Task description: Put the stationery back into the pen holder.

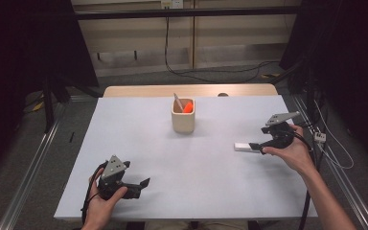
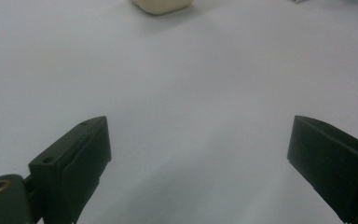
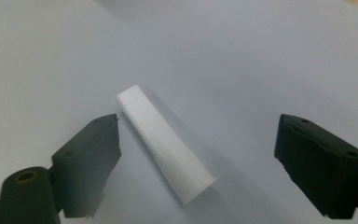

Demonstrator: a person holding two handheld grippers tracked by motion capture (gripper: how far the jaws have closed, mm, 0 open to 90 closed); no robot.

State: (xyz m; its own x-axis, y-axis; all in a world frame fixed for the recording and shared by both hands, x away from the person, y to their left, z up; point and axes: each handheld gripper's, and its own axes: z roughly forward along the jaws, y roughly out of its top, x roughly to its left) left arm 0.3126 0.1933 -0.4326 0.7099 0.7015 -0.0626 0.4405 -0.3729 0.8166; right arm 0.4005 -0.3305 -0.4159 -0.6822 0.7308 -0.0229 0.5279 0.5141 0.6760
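Tube (image 3: 164,149), white and cylindrical, lies flat on the table (image 1: 182,167) at the right side, well apart from the cup (image 1: 183,116) that stands near the far middle.

Going from the left: the left gripper (image 1: 141,184) rests low near the front edge, held in the person's left hand (image 1: 103,203). In the left gripper view its jaws are spread wide with nothing but bare table between them; it seems parked there, out of the way, pointing roughly toward the cup.

The cup is beige and upright, with something orange (image 1: 188,107) and a pale stick-like item (image 1: 178,101) leaning inside; what these are is hard to tell at this size. Its open top makes it a likely place for the tube to go.

At the right, the right gripper (image 1: 255,146) is lowered to the tube, just at its near end. In the right gripper view (image 3: 198,163) the jaws stand released, one on either side of the tube, not yet touching it. The tube lies at a slant across the gap, so the hand probably needs a small turn before closing squarely on it.
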